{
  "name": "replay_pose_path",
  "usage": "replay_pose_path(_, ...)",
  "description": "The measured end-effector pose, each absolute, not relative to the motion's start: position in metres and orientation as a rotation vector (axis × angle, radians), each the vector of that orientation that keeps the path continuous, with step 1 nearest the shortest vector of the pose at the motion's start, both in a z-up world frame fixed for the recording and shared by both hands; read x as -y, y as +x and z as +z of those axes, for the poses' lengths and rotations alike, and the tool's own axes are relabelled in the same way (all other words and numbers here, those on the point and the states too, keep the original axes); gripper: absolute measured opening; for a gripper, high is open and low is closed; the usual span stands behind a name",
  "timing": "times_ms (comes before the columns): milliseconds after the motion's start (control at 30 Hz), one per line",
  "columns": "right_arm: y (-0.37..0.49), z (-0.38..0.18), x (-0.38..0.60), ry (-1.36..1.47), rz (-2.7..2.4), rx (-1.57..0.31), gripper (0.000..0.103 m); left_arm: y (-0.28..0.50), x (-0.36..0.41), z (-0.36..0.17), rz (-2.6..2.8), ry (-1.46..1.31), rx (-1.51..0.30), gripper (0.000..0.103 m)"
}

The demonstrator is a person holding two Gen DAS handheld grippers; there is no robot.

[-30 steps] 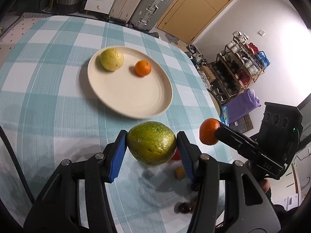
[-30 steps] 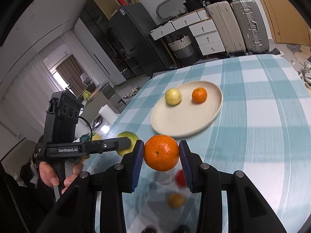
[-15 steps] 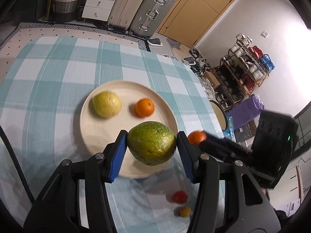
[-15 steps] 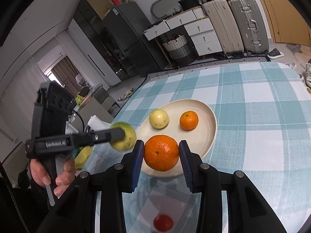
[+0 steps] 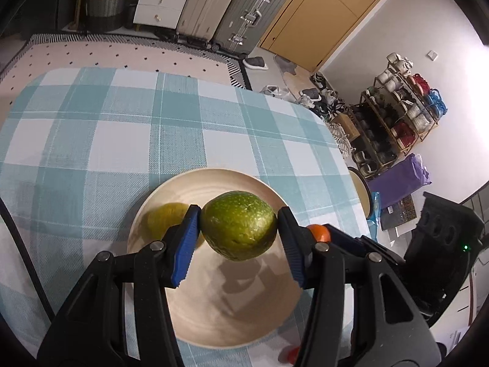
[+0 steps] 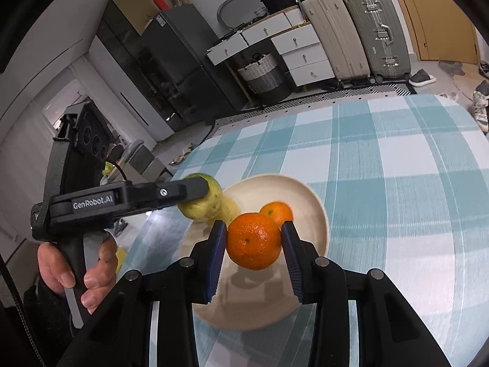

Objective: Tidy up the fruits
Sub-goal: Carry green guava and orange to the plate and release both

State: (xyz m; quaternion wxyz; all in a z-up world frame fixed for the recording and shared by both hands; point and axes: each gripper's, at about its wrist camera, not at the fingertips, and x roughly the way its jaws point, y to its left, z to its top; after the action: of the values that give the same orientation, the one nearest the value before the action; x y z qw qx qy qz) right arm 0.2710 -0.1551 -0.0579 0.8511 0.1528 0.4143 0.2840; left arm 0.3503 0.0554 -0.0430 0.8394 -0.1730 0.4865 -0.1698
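My left gripper (image 5: 239, 229) is shut on a green fruit (image 5: 238, 224) and holds it above the cream plate (image 5: 214, 315). A yellow fruit (image 5: 162, 218) lies on the plate, partly hidden behind the left finger. My right gripper (image 6: 254, 241) is shut on a large orange (image 6: 253, 240) above the same plate (image 6: 318, 211). A small orange (image 6: 278, 211) lies on the plate behind it. In the right wrist view the left gripper (image 6: 195, 188) comes in from the left with the green fruit (image 6: 204, 206). The right gripper's orange (image 5: 319, 232) peeks out in the left wrist view.
The plate sits on a teal and white checked tablecloth (image 5: 122, 128). A small red fruit (image 5: 290, 353) lies on the cloth near the plate's front edge. Suitcases (image 5: 244, 9), drawers and a shelf rack (image 5: 397, 116) stand beyond the table.
Both grippers have moved forward with their fruit and now hang over the plate. The small fruits on the cloth have slipped out of sight below.
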Motion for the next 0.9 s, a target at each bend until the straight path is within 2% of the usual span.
replay_pose_path(233, 0.288, -0.072, 0.156, 0.313, 0.532, -0.892, 0.038, 0.374, -0.047, -0.06, -0.348, -0.365, -1.066, 0.048)
replay_pose_path(333, 0.29, -0.078, 0.156, 0.295, 0.508, -0.899, 0.038, 0.382, -0.043, -0.064, -0.354, -0.365, -1.074, 0.039)
replay_pose_path(533, 0.295, -0.091, 0.156, 0.325, 0.516, -0.925, 0.038, 0.389, -0.039, -0.074, -0.323, -0.357, -1.08, 0.039)
replay_pose_path(567, 0.294, -0.091, 0.156, 0.33, 0.522, -0.915, 0.04, 0.389, -0.039, -0.073, -0.293, -0.346, -1.074, 0.039)
replay_pose_path(667, 0.294, -0.09, 0.152, 0.309, 0.505, -0.908, 0.061, 0.386, -0.04, -0.066, -0.303, -0.348, -1.05, 0.041)
replay_pose_path(833, 0.284, -0.077, 0.149, 0.289, 0.523, -0.857, 0.063, 0.375, -0.042, -0.051, -0.298, -0.331, -1.026, 0.042)
replay_pose_path(900, 0.283, -0.075, 0.152, 0.315, 0.527, -0.86, 0.068, 0.37, -0.044, -0.046, -0.302, -0.342, -1.021, 0.042)
